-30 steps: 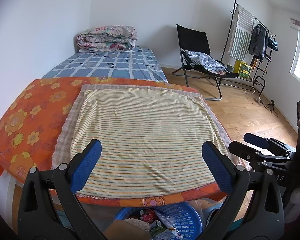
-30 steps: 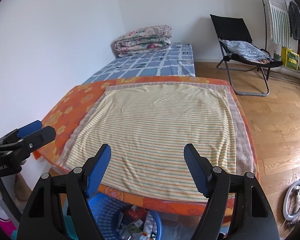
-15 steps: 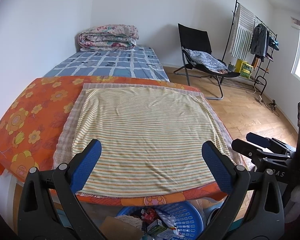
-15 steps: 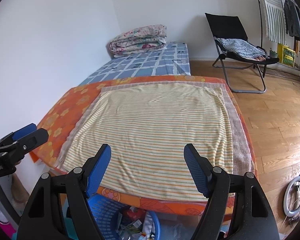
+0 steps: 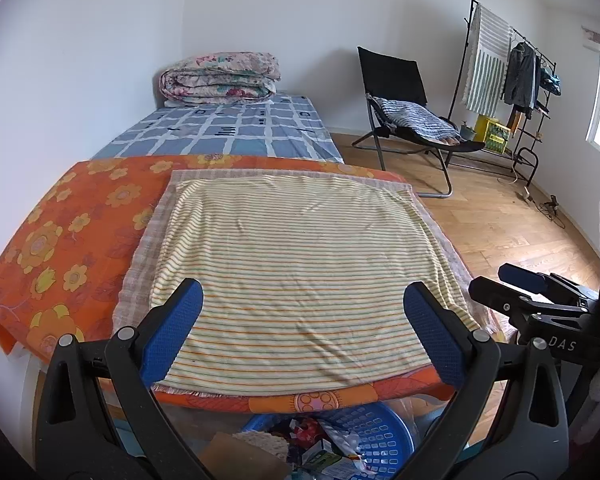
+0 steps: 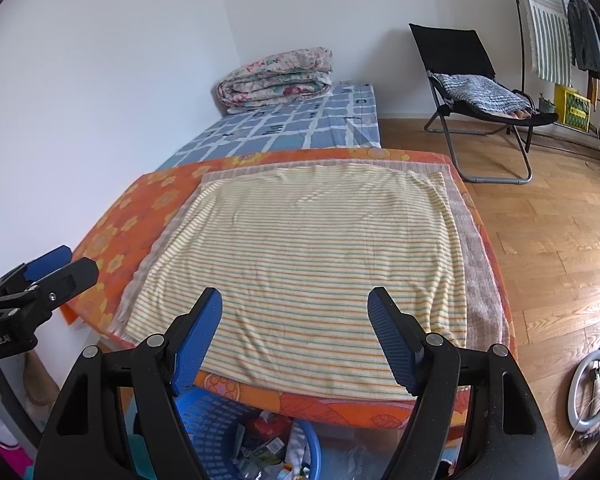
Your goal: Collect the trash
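Left wrist view: the left gripper (image 5: 300, 332) is spread wide, grasping nothing, as is the right gripper (image 6: 296, 332). At bottom centre, trash (image 5: 320, 446) fills a blue basket (image 5: 380, 436) beneath the striped cloth (image 5: 300, 272); farther, upper right, a black chair (image 5: 396, 80).

We count two grippers (image 5: 300, 328) (image 6: 295, 332), one blue basket (image 5: 380, 436), one folding chair (image 5: 400, 92), one folded quilt (image 5: 220, 78), three layered cloths.
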{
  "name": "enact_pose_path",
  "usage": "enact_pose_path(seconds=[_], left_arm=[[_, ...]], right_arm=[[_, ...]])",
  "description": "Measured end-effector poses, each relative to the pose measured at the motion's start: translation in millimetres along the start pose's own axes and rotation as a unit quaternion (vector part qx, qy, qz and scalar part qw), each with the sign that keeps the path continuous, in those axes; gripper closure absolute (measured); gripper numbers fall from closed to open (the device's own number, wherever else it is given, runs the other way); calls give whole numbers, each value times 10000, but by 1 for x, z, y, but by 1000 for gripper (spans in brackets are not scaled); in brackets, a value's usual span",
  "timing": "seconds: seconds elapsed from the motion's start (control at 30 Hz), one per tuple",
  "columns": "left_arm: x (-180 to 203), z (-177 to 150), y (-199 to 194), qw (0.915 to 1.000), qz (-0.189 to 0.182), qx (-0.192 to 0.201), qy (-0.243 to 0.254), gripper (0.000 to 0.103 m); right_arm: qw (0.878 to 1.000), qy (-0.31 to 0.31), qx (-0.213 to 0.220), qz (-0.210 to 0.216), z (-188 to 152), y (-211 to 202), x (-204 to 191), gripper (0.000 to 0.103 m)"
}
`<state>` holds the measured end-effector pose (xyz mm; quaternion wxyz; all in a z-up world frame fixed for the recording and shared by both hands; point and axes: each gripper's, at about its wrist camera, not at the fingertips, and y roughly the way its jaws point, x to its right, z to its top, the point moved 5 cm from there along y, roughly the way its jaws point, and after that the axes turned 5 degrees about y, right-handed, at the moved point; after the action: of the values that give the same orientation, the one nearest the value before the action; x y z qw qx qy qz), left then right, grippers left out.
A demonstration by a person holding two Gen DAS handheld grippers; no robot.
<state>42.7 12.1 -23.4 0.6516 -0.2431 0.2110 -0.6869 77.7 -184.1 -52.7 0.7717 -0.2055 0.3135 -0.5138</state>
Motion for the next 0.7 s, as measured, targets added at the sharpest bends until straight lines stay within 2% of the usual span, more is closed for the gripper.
enact_pose_path(seconds=[0.7], left_arm=[[-6,-6,9,9997,116,-178,-126,1]], right_arm=[[10000,32,-33,-11,-1,1,3,28]])
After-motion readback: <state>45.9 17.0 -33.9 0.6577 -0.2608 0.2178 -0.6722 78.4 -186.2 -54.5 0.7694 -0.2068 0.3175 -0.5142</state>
